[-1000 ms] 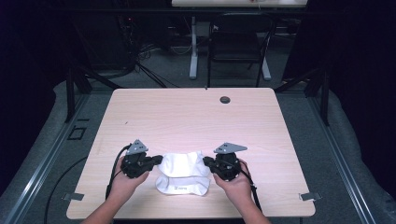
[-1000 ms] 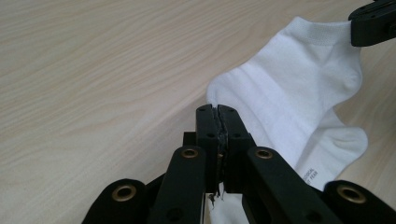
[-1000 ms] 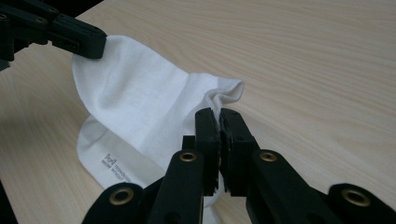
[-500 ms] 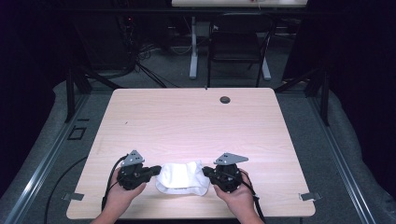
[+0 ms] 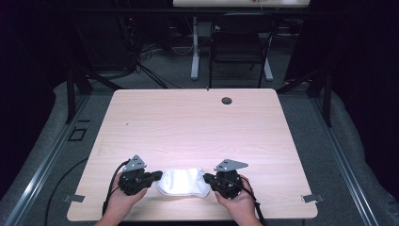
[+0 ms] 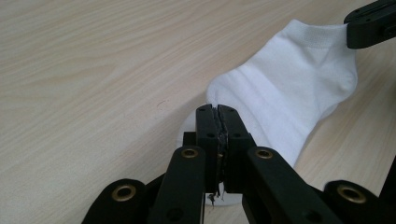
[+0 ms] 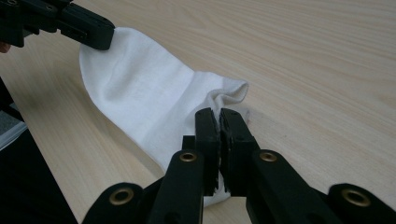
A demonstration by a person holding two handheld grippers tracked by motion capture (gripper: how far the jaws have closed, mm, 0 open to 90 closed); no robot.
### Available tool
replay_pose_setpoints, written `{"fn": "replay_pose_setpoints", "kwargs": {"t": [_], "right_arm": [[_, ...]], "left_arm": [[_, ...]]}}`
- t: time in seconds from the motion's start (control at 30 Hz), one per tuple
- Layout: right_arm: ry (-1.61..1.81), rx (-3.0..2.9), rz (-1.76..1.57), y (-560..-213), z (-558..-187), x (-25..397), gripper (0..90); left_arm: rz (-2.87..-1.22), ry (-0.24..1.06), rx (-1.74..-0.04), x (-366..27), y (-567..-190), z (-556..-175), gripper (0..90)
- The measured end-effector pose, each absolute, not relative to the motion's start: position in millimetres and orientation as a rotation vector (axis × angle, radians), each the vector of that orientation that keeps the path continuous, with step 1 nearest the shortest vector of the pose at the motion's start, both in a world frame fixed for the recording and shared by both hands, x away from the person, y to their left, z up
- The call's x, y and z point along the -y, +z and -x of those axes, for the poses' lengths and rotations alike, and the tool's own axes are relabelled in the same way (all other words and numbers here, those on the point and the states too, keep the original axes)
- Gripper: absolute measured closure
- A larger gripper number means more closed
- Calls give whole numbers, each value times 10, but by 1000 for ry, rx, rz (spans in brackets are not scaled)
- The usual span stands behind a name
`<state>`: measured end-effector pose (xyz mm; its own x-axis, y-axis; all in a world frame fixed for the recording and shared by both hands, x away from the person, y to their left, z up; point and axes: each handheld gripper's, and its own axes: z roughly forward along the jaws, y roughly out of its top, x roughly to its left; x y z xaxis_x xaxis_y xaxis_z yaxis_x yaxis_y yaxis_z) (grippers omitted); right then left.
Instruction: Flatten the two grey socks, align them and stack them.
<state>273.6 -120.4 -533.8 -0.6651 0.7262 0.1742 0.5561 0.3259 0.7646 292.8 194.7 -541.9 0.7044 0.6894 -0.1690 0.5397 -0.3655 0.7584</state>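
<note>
Low in the frame's centre near the table's (image 5: 197, 127) front edge, white sock (image 5: 183, 182) lying flat, left gripper (image 5: 157, 176) clamped on one end, right gripper (image 5: 207, 177) clamped on the other, hands below.

The table (image 5: 197, 127) is a pale wood-grain top with rounded corners and a small dark round grommet (image 5: 227, 100) near its far edge. One white sock (image 5: 183, 181) lies flat near the front edge (pinched at both ends).
</note>
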Motion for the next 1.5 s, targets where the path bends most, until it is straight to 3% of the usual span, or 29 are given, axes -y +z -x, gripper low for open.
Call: {"fn": "replay_pose_setpoints", "kwargs": {"t": [1.5], "right_arm": [[1159,-2417,-1225,-5597,-2877,1199,863]], "left_arm": [[-2128,225,-984,-1901,-5665,-3041,875]]}}
